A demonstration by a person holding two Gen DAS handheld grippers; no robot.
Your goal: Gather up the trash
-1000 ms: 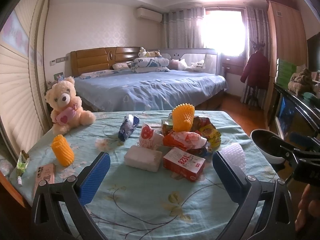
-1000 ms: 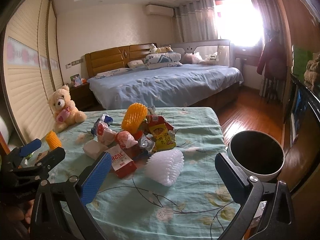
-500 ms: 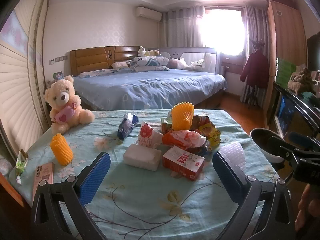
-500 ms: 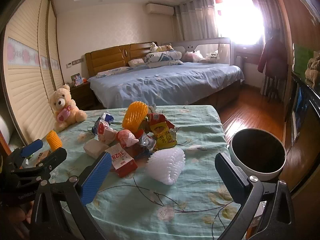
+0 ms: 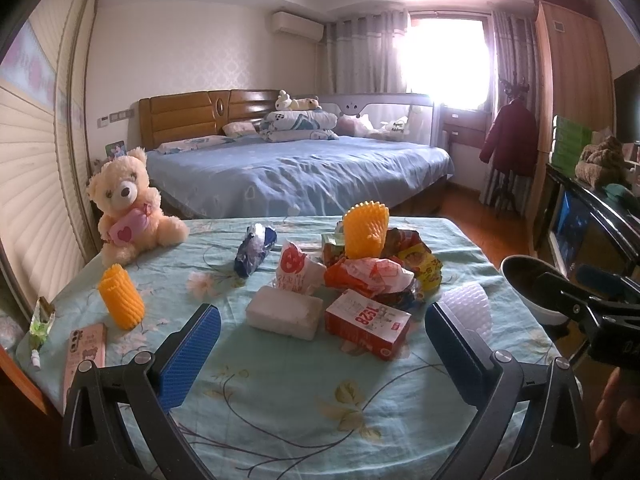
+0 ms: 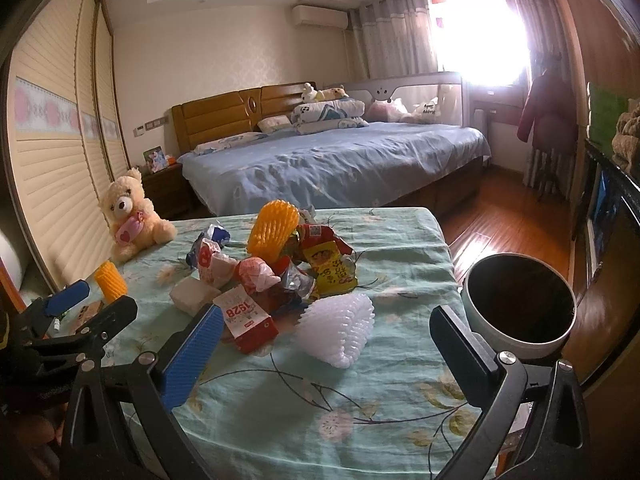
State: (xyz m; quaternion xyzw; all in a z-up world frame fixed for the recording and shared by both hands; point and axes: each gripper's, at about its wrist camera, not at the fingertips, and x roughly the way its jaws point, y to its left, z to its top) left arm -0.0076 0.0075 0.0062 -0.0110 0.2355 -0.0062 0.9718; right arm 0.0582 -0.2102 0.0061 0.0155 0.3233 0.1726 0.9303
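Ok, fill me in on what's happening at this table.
A person holds a two-finger tool in each hand over a table piled with trash. Both the left tool and the right tool are open and empty; nothing has been picked up. The wrappers, a red box and a white foam net lie on the cloth. The bin stands off the table's right edge.

We note black frames on the left gripper (image 5: 320, 344) and right gripper (image 6: 326, 346), blue ribbed pads (image 5: 188, 354) inside the fingers, silver screws (image 5: 501, 356) at the joints, and bare skin on one hand (image 5: 616, 412).
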